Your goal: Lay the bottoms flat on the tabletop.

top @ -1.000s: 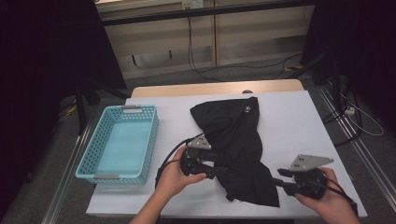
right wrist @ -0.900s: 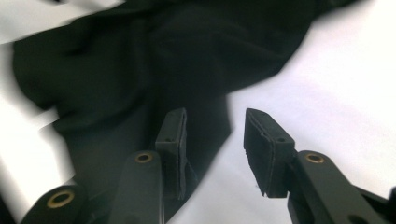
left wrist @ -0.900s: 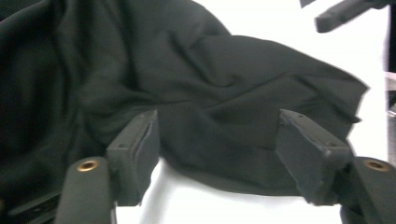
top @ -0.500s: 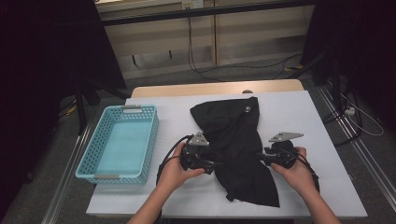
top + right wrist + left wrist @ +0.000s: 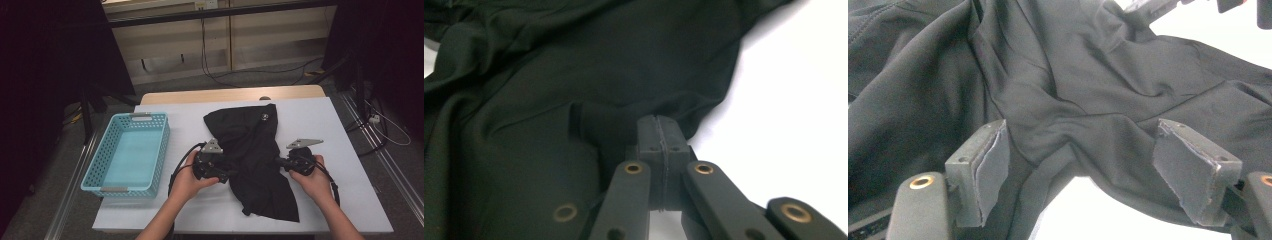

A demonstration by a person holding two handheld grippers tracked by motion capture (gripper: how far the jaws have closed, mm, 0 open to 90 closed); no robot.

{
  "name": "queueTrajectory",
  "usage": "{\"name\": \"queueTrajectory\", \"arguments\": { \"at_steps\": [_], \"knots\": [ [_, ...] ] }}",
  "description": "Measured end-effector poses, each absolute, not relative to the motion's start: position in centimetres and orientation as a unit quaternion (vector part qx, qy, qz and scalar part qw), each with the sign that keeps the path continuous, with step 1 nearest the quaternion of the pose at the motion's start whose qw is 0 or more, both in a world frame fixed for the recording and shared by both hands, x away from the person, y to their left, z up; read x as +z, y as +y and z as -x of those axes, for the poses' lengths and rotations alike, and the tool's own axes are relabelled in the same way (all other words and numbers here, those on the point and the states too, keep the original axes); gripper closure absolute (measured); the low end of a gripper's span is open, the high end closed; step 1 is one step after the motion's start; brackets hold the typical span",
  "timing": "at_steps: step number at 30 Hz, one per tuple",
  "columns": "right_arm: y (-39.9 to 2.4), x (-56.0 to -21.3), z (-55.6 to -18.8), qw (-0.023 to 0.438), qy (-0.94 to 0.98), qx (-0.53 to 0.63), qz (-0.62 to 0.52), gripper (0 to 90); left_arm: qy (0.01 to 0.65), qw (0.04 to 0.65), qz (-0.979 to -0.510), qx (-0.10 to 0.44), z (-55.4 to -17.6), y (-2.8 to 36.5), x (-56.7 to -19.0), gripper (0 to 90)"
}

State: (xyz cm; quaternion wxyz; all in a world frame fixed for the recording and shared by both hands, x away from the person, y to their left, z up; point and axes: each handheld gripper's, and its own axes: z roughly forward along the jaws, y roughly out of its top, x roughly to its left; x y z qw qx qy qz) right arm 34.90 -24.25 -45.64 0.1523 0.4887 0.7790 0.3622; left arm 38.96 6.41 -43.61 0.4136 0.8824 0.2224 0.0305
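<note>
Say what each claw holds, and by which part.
The right claw pinches the black cloth at its right edge. The left claw is open around the left edge, holding nothing.

Both forearms are stretched from the near edge of the table, with one gripper held in each hand. The left gripper (image 5: 227, 172) is kept with its jaws spread wide. The jaws of the right gripper (image 5: 278, 161) have just been closing and are pressed together on a fold of the black garment (image 5: 250, 145).
</note>
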Motion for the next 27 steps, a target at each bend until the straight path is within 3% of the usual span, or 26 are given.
{"name": "queueTrajectory", "arguments": {
  "at_steps": [11,16,23,27],
  "knots": [
    [-28.1,-43.6,-35.5,0.209,0.761,0.334,-0.515,90.0,0.223,0.414,-0.882,0.034,-39.1,6.4,-43.5,23.3],
    [-28.4,-44.3,-35.3,0.202,0.764,0.33,-0.516,89.8,0.222,0.412,-0.883,0.035,-39.1,6.2,-43.7,23.3],
    [-28.5,-44.8,-34.0,0.201,0.758,0.333,-0.524,67.5,0.223,0.41,-0.883,0.042,-39.2,6.4,-43.7,23.1],
    [-28.6,-44.8,-32.8,0.196,0.764,0.331,-0.518,66.1,0.229,0.414,-0.88,0.046,-39.3,6.7,-43.6,23.0]
  ]
}}
